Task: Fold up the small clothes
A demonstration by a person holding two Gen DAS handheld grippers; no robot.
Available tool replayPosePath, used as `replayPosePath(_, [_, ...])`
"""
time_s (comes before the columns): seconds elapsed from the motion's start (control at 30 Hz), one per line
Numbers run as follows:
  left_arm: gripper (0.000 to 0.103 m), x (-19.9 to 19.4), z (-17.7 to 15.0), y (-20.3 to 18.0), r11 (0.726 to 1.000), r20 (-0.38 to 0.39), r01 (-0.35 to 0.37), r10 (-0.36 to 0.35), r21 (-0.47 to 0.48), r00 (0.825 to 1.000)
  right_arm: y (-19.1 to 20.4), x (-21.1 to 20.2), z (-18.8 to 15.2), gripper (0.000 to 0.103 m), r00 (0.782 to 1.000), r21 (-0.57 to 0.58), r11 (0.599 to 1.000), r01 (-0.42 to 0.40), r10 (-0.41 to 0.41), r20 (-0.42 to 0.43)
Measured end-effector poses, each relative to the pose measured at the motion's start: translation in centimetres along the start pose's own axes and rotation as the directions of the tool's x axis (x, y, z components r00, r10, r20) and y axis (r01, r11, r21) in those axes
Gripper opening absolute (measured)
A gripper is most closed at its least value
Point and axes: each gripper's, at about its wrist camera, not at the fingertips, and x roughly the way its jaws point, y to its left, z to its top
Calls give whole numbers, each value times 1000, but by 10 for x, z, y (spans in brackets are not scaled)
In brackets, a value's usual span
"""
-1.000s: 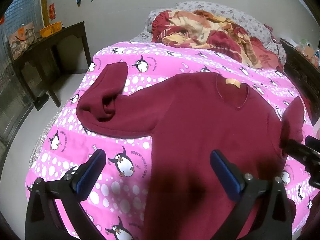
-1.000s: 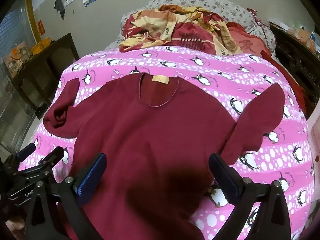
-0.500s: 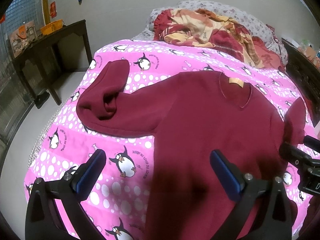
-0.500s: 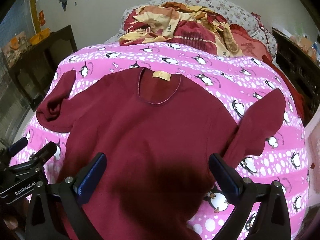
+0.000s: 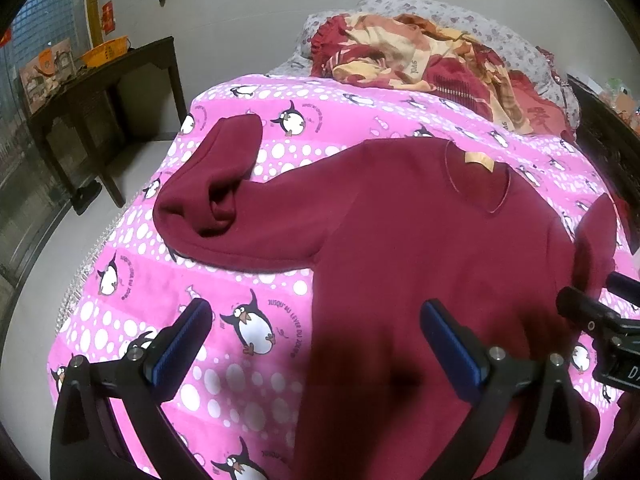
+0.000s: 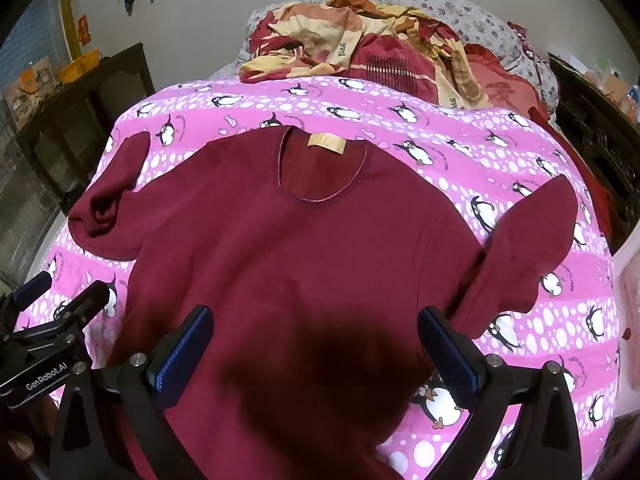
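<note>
Maroon long-sleeved knit sweater (image 6: 304, 256) flat on pink penguin-print bedspread (image 6: 500, 152).
Left gripper (image 5: 316, 336) and right gripper (image 6: 312, 340) fingers wide, above its lower half, holding nothing.

1. The sweater (image 6: 304, 248) is dark maroon, long-sleeved, with a round neckline and a tan label (image 6: 326, 143) inside the back of the collar.
2. It lies flat and face up, unfolded, on the pink penguin-print blanket (image 6: 460, 152) that covers the bed, collar towards the pillows and hem towards the cameras.
3. One sleeve (image 5: 224, 184) runs out sideways from the body, then doubles back on itself, its cuff end lying up the bed in a loose bunch.
4. The other sleeve (image 6: 528, 240) is bent as well, its broad end angled up and away from the body.
5. A dark shadow falls across the lower body.
</note>
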Motion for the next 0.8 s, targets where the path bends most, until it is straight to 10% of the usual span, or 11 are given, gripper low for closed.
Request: replayPosePath(0.8, [103,12,-1,3,1000,-21,1,-1,-5,1000,4,22,3,103,999,-7,1000,6,-6,-40])
